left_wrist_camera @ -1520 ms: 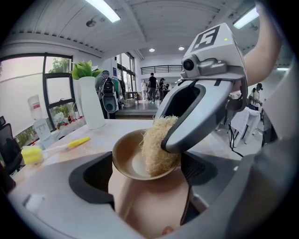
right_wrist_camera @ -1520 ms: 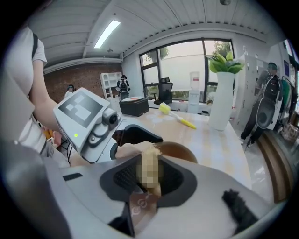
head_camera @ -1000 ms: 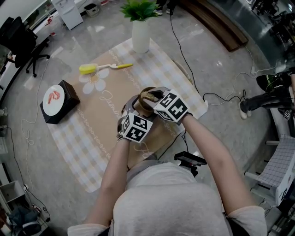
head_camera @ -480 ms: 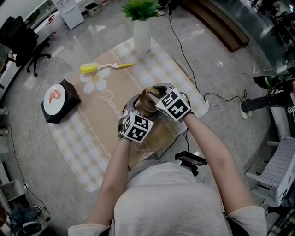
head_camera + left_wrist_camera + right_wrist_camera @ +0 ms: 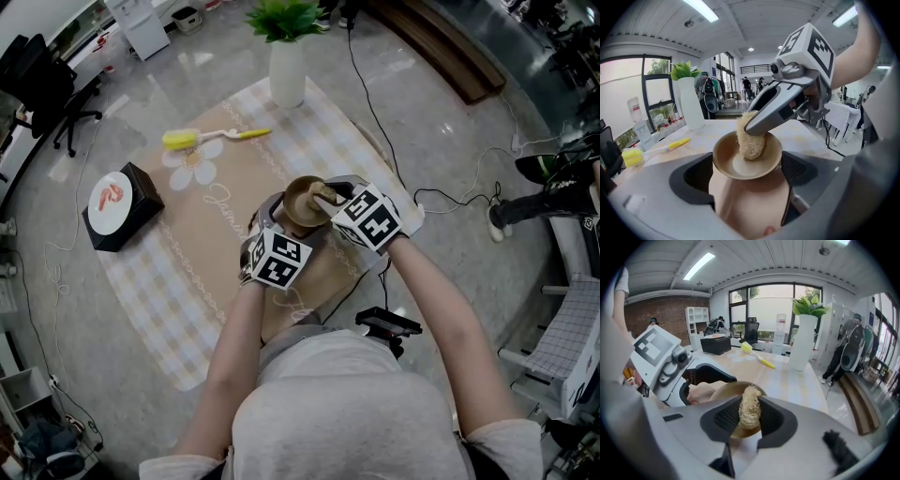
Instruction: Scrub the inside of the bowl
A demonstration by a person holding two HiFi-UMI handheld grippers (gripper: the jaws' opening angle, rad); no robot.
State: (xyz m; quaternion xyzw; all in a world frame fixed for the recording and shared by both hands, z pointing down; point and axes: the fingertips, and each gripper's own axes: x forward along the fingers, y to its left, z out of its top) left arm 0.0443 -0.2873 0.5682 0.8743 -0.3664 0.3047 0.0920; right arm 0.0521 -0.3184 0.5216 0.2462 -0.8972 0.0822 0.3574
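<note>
Two grippers busy | left gripper (image 5: 747,183) fingers (image 5: 696,176) clamped on bowl (image 5: 736,168), mouth up over the table (image 5: 187,281) | right gripper (image 5: 750,417) fingers pinched on loofah (image 5: 751,140), standing on end inside the bowl, a bit toward right gripper's side | next sweep probably heads for the wall nearest left gripper

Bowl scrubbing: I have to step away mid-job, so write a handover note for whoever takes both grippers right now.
Left gripper: shut on the bowl, held over the mat.
Right gripper: shut on the loofah scrubber, whose lower end sits inside the bowl against its inner surface.
Done: both things gripped, scrubber in the bowl; how much is scrubbed cannot be told.
Left: work the scrubber around the inside, then probably set both down.
</note>
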